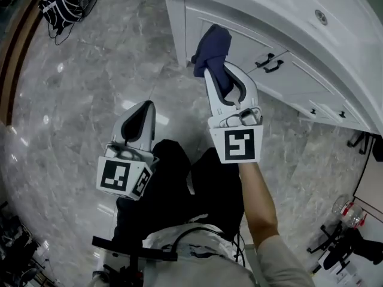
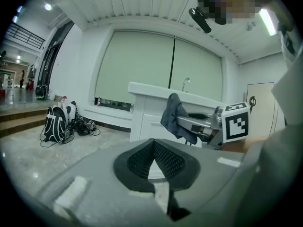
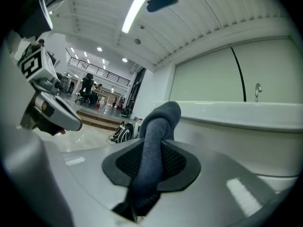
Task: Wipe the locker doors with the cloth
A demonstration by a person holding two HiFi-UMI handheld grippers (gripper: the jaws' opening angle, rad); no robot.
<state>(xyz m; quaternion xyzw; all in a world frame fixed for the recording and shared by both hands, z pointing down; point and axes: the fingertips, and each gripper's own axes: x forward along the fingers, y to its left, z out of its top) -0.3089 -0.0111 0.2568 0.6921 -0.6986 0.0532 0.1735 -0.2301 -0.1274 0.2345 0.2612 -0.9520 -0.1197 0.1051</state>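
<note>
The dark blue cloth (image 1: 213, 48) is clamped between the jaws of the right gripper (image 3: 152, 161). It runs up between the pads and bunches past the tips. The bunched end is held up in front of the white locker doors (image 1: 251, 39); whether it touches them cannot be told. Two black handles (image 1: 269, 62) sit on the doors just right of the cloth, and a white counter (image 1: 281, 2) runs above them on the far side. The person's bare forearm (image 1: 258, 199) leads back from the right gripper toward the near edge.

The left gripper (image 1: 145, 107) hangs to the left and nearer, over the grey marble floor (image 1: 90, 76), well apart from the doors. Its jaws are closed tip to tip with nothing between them. A backpack (image 1: 63, 5) lies on the floor at the far left.
</note>
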